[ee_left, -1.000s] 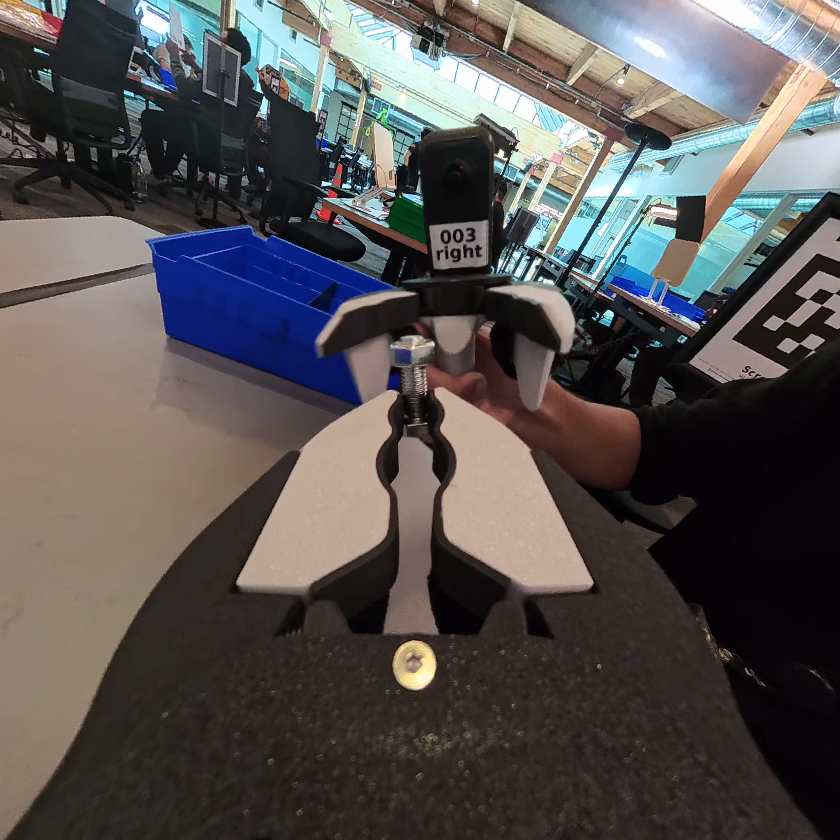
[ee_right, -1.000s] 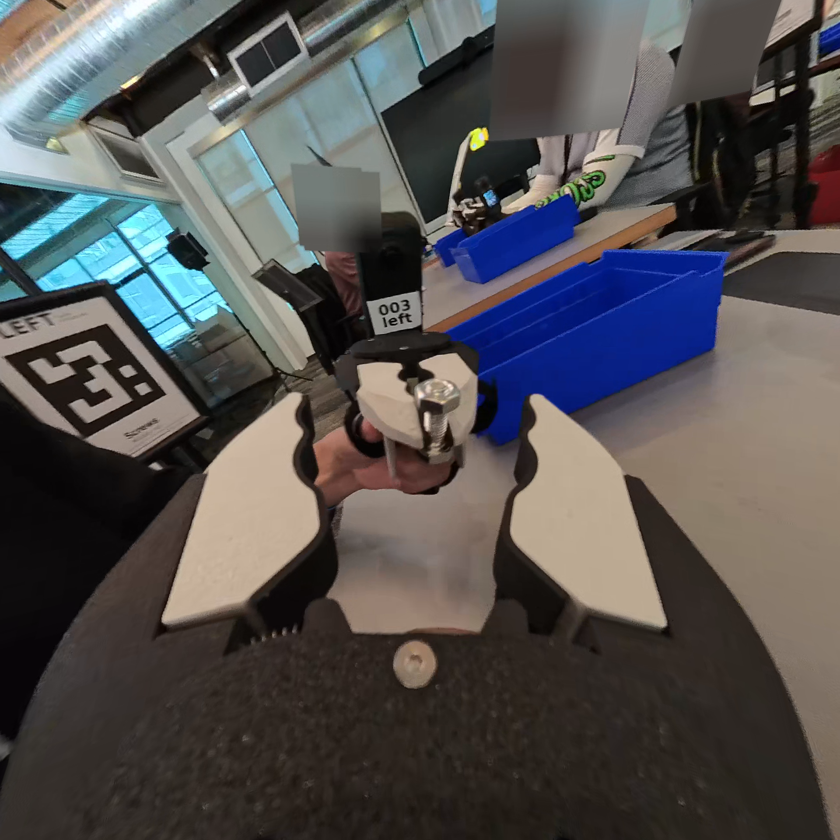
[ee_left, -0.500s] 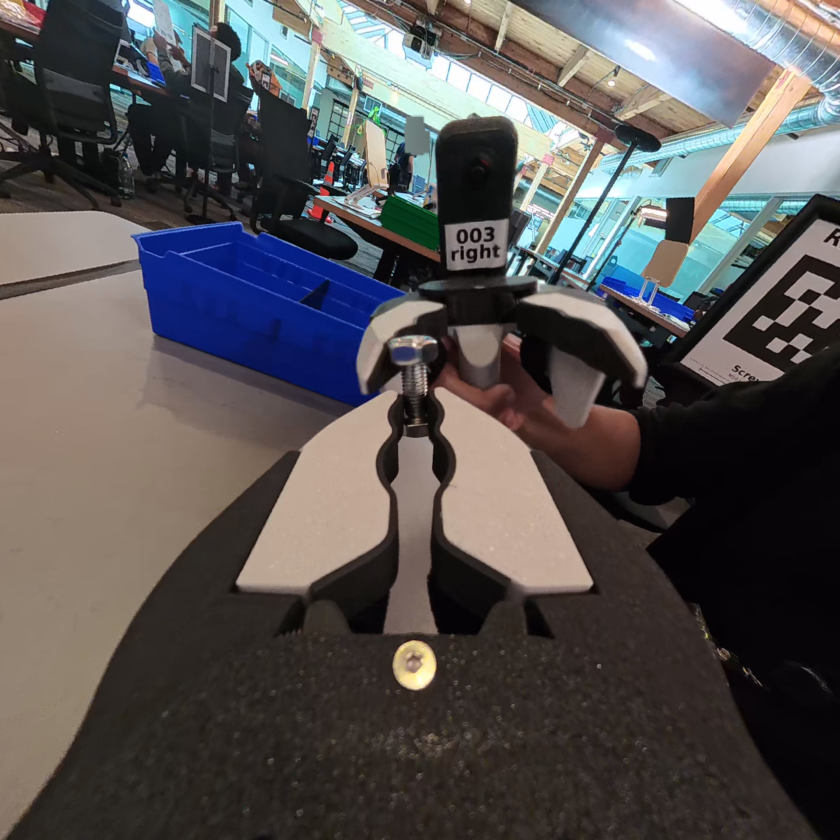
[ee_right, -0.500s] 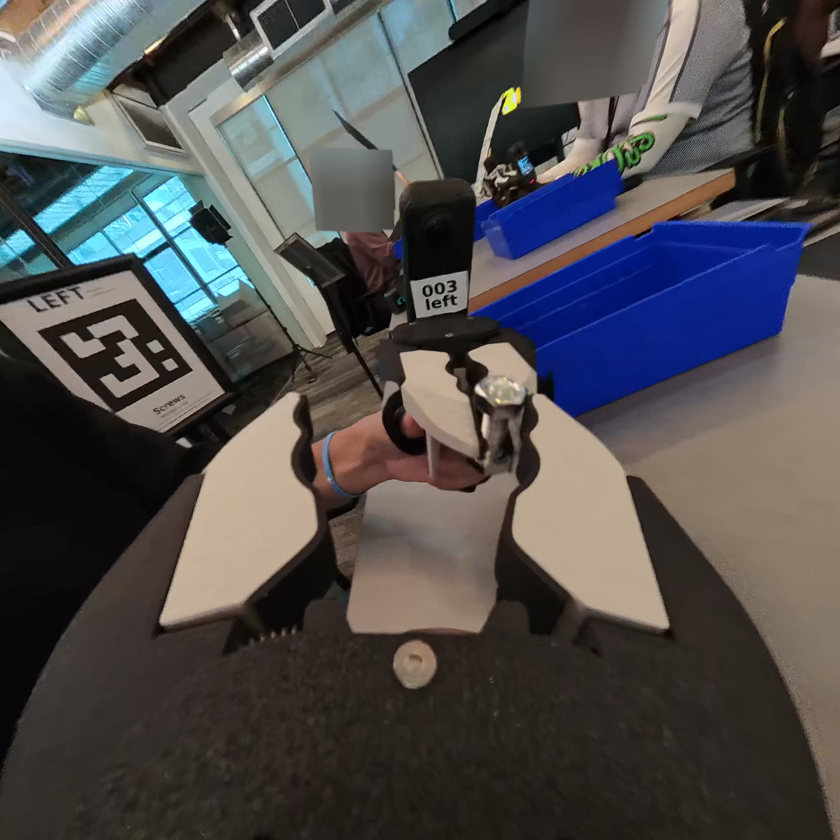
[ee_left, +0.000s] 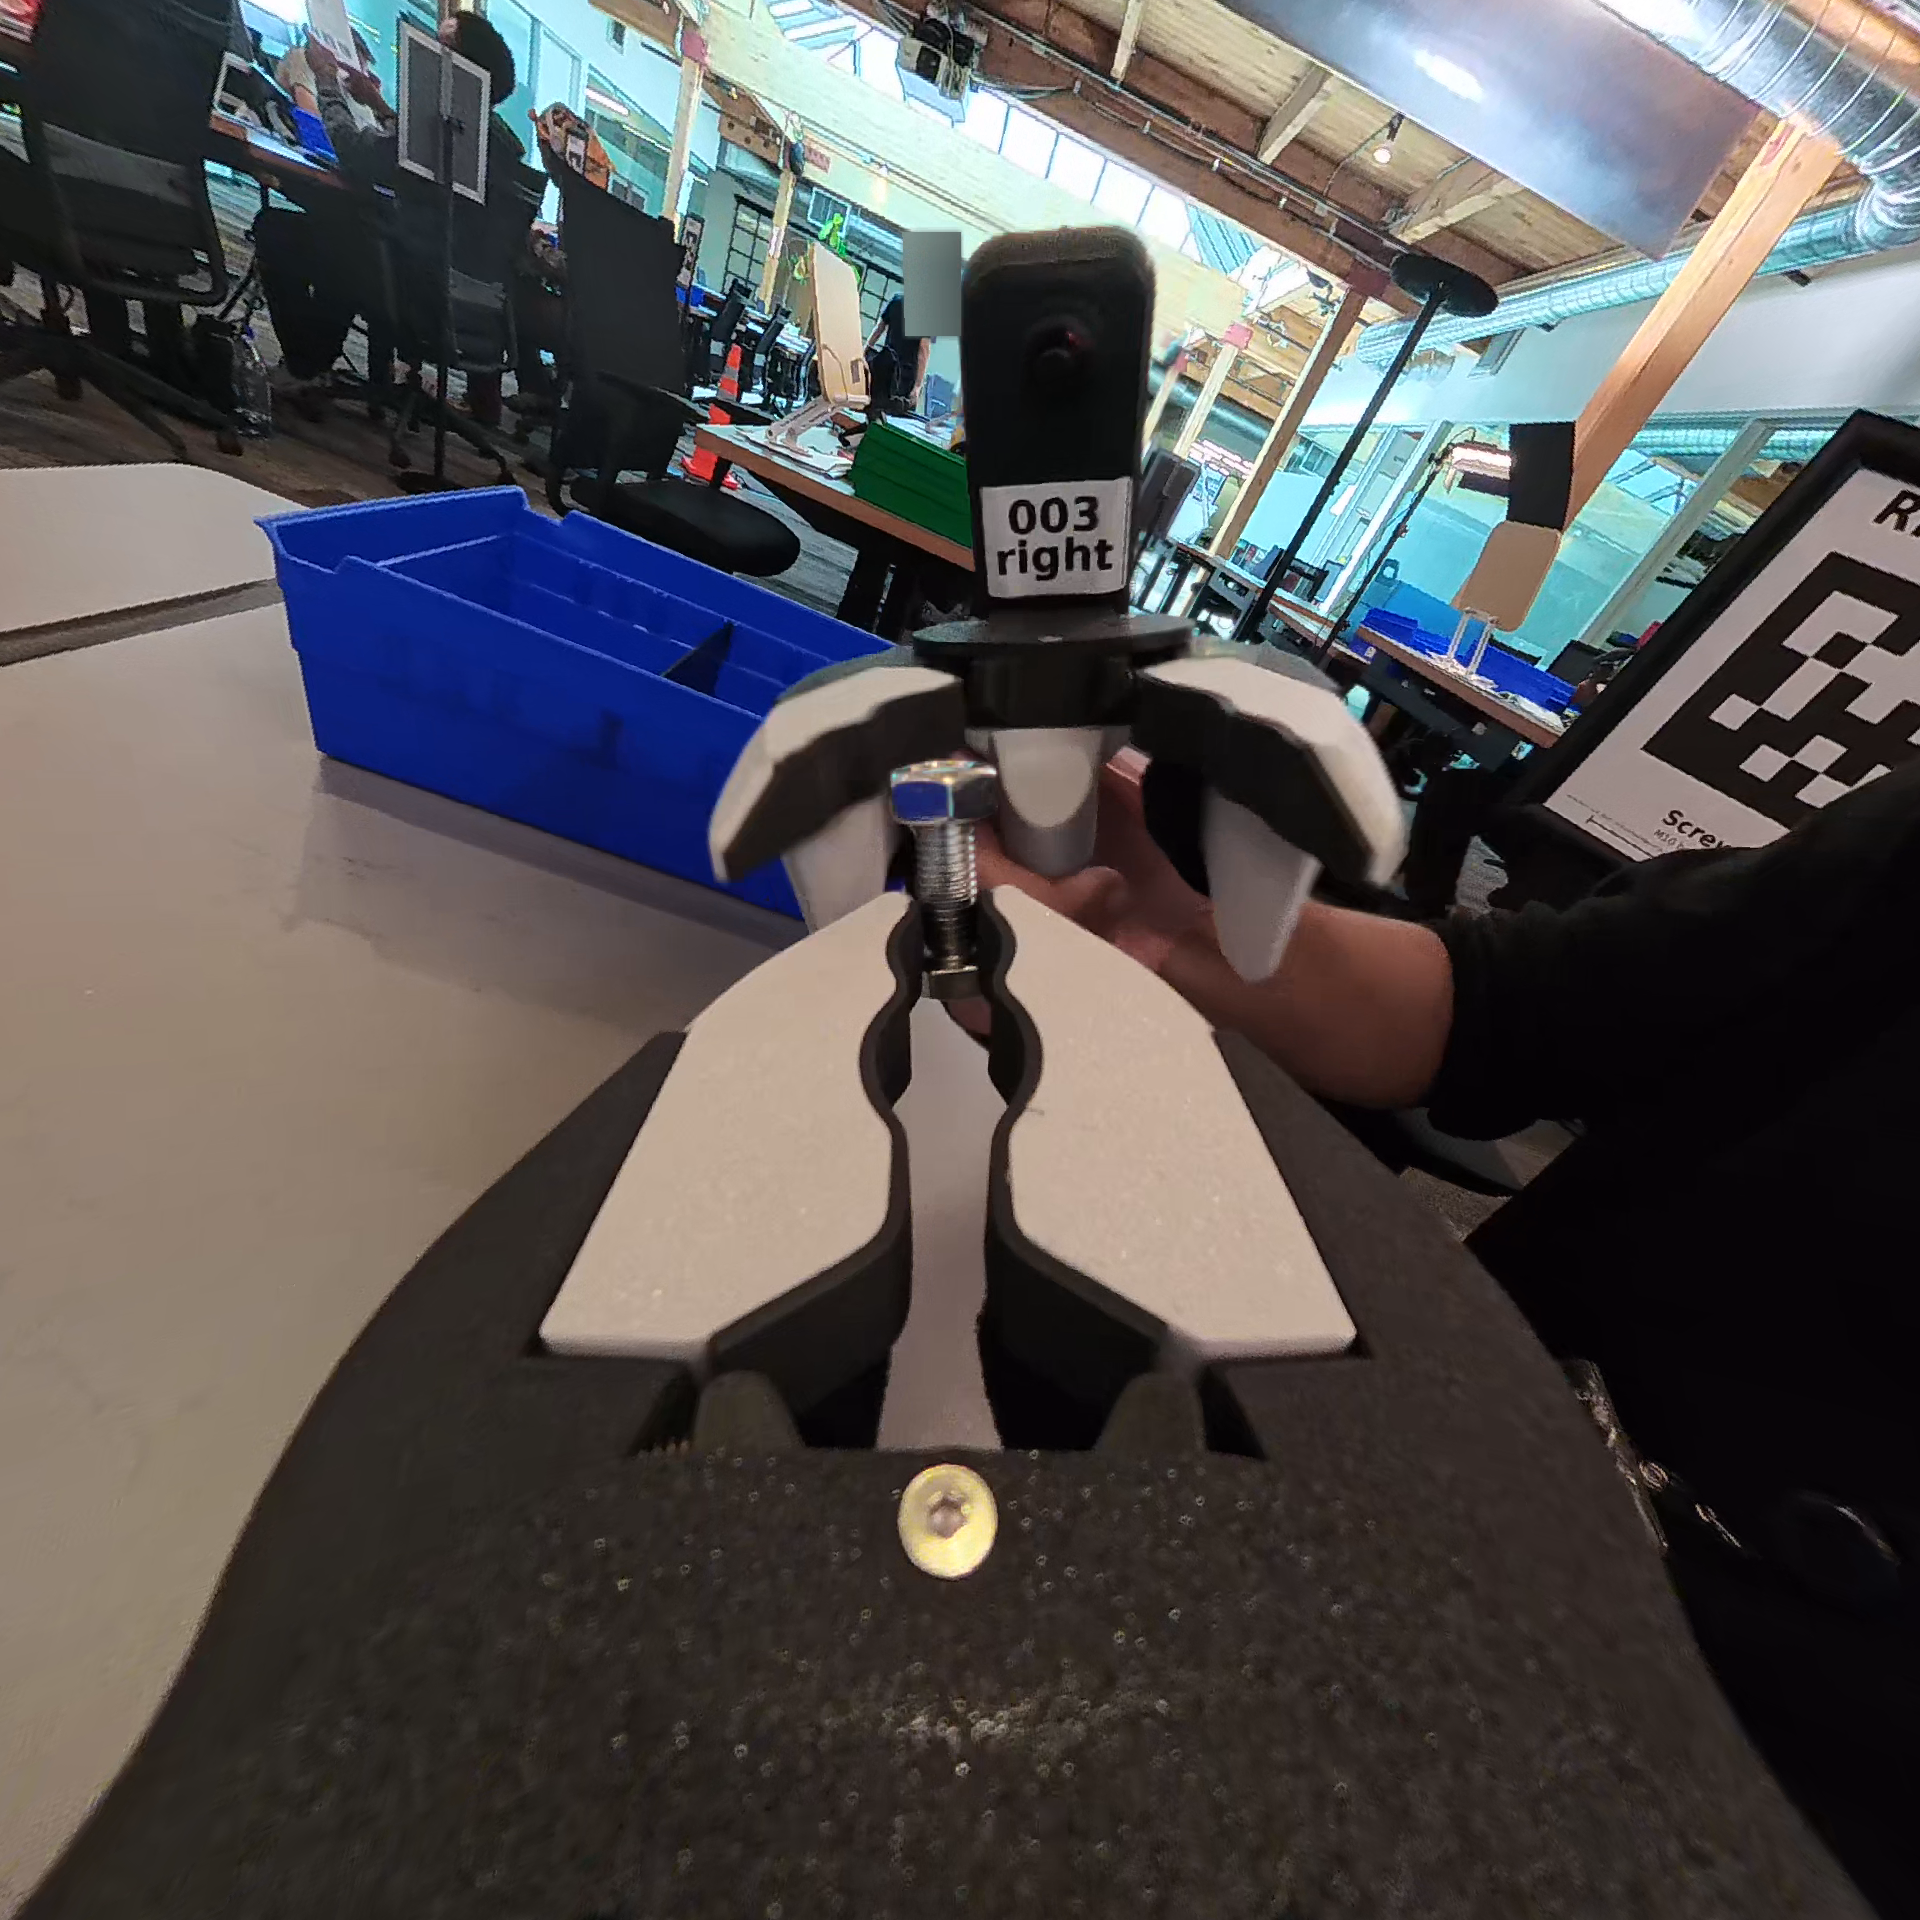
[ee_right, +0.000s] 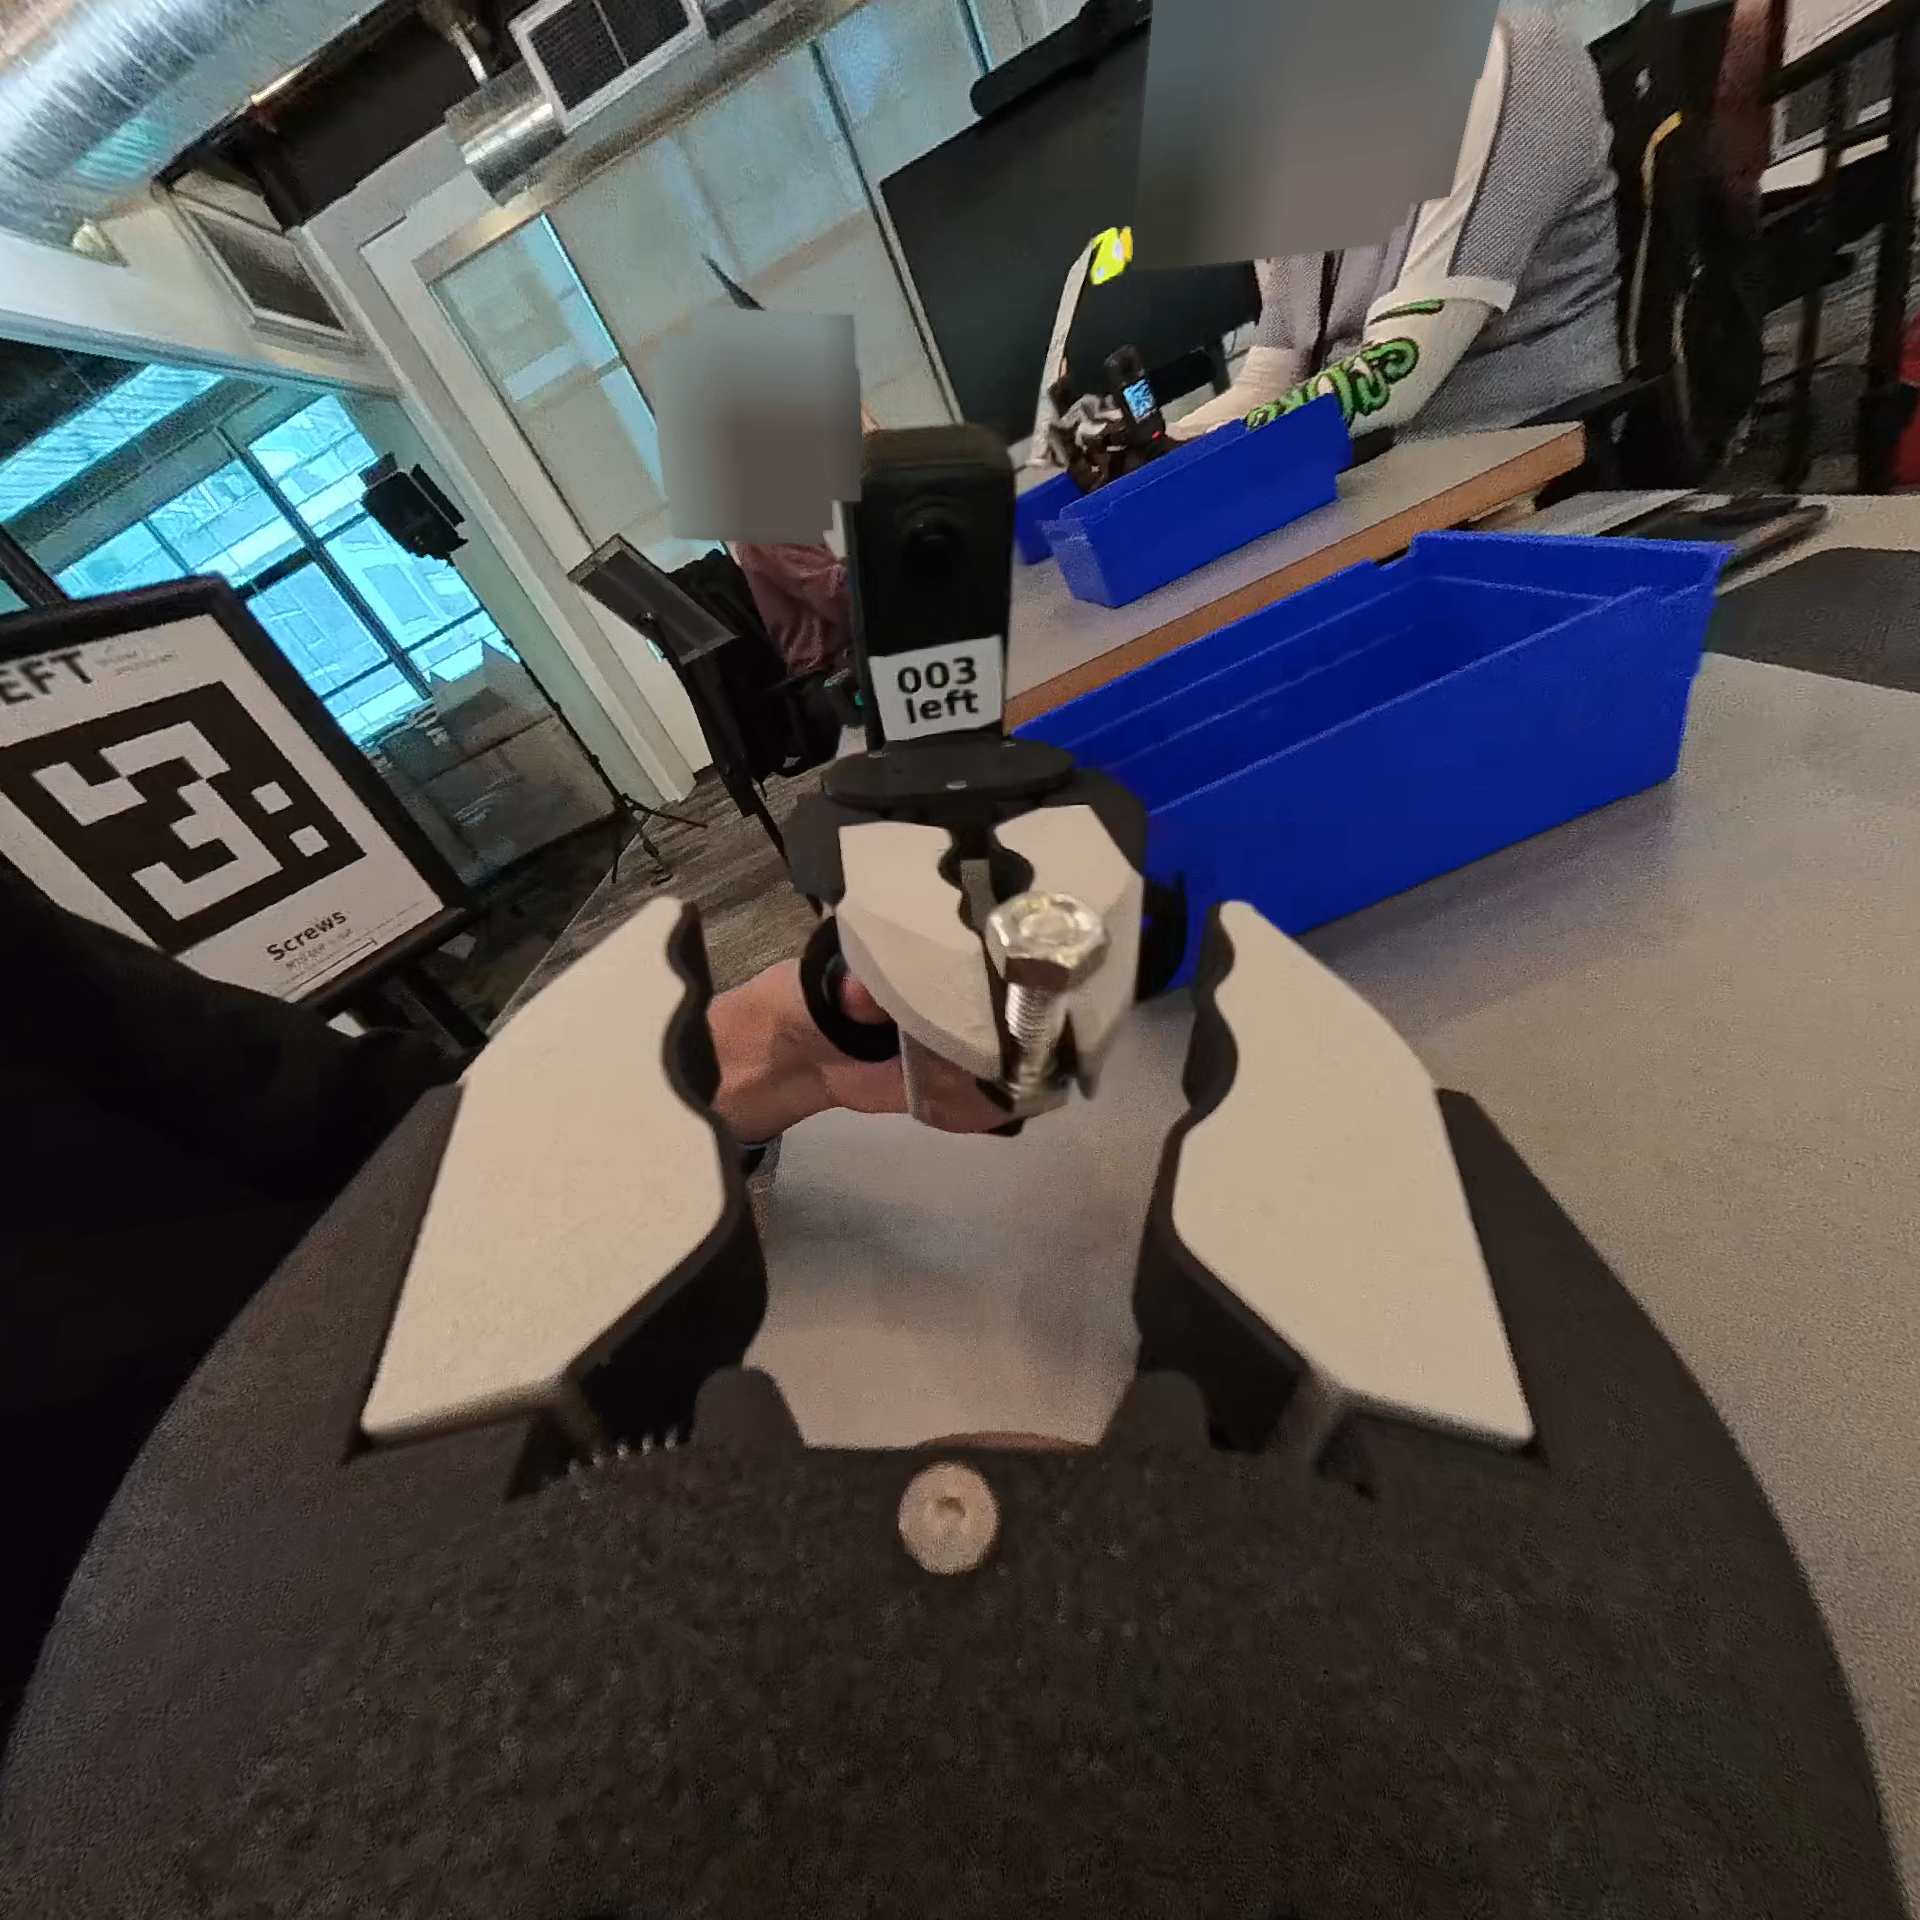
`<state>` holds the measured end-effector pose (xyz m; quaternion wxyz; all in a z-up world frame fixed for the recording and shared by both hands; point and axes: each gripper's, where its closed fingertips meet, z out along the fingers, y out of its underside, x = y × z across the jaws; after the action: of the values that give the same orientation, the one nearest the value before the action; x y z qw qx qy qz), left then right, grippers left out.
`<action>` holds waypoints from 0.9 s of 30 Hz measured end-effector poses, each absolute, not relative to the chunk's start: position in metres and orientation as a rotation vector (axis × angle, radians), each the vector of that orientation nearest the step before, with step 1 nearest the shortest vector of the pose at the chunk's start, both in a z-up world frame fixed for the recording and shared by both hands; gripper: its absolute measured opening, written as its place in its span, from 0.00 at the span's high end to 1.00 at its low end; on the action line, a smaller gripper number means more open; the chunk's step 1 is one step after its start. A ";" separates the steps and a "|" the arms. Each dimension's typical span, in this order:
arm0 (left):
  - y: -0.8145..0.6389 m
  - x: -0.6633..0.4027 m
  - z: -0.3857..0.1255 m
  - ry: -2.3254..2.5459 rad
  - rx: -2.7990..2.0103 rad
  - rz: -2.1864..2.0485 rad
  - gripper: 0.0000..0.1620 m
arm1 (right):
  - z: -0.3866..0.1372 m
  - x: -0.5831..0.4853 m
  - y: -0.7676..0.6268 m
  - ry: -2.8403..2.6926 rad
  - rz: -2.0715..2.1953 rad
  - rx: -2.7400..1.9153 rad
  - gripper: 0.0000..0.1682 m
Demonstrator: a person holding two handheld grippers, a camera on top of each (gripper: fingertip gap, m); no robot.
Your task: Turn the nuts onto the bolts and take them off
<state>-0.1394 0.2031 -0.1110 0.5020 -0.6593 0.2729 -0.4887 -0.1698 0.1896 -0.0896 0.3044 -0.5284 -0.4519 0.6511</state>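
Two tongs are facing each other over our pale grey desk point(ee_left: 312, 1039). We are clamping the left tongs point(ee_left: 948, 940) on the lower shank of the bolt point(ee_left: 943, 862), which is standing upright with its hex head on top and a nut point(ee_left: 948, 982) near its lower end. We are holding the right tongs point(ee_right: 951, 1018) spread wide just in front of it. Behind, a blue bin point(ee_left: 499, 665) is sitting on the desk. Around us, office chairs, other desks and framed marker signs are filling a workshop with exposed ceiling ducts.
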 end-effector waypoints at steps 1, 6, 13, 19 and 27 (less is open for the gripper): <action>0.203 -0.141 -0.111 0.656 -1.593 -1.174 0.95 | -0.089 -0.163 0.195 -1.181 1.719 -1.402 0.49; 0.205 -0.141 -0.113 0.652 -1.599 -1.179 0.95 | -0.085 -0.162 0.177 -1.251 1.758 -1.363 0.46; 0.203 -0.141 -0.112 0.663 -1.591 -1.174 0.95 | -0.087 -0.146 0.192 -1.210 1.732 -1.387 0.52; 0.204 -0.141 -0.112 0.660 -1.592 -1.177 0.95 | -0.090 -0.170 0.174 -1.282 1.702 -1.352 0.45; 0.205 -0.143 -0.114 0.650 -1.597 -1.182 0.95 | -0.090 -0.164 0.177 -1.278 1.705 -1.351 0.45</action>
<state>-0.1433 0.2055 -0.1144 0.5017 -0.6609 0.2692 -0.4890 -0.1643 0.1769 -0.0898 0.3043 -0.5100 -0.4826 0.6438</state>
